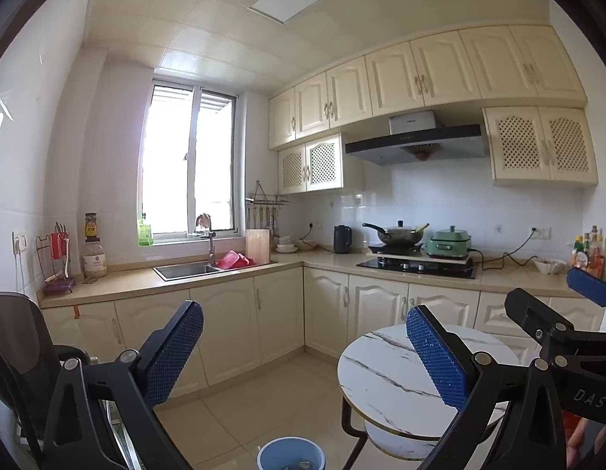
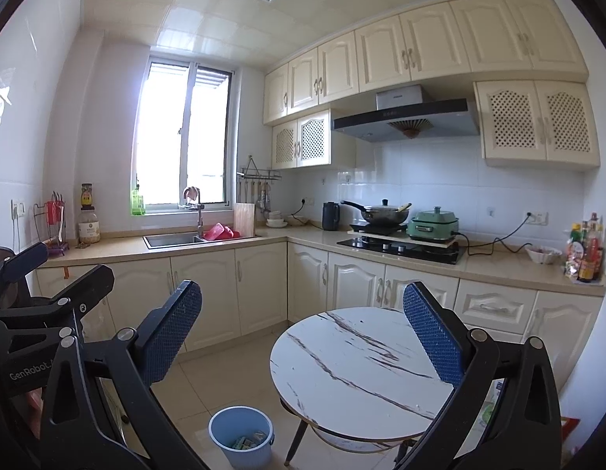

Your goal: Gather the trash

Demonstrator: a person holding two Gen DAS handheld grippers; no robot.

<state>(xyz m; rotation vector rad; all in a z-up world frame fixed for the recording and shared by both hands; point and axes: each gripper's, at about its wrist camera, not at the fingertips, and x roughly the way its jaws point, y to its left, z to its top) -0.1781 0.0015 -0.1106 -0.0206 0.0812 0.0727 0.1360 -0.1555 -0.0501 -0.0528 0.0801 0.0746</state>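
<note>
The left gripper (image 1: 303, 352) has its fingers wide apart and holds nothing; the right gripper (image 2: 303, 337) is the same. On the left tool's body, seen from the right wrist, is written "GenRobot"; on the right tool's body, seen from the left wrist, "DAS". Just below and between the right fingers stands a blue bucket (image 2: 240, 436) on the tiled floor (image 2: 224, 376), with small scraps of trash (image 2: 246, 443) inside. Beside it is a round marble-pattern table (image 2: 358, 368). Farther ahead runs a beige counter (image 2: 303, 239) with sink (image 2: 174, 239) and stove (image 2: 401, 248).
</note>
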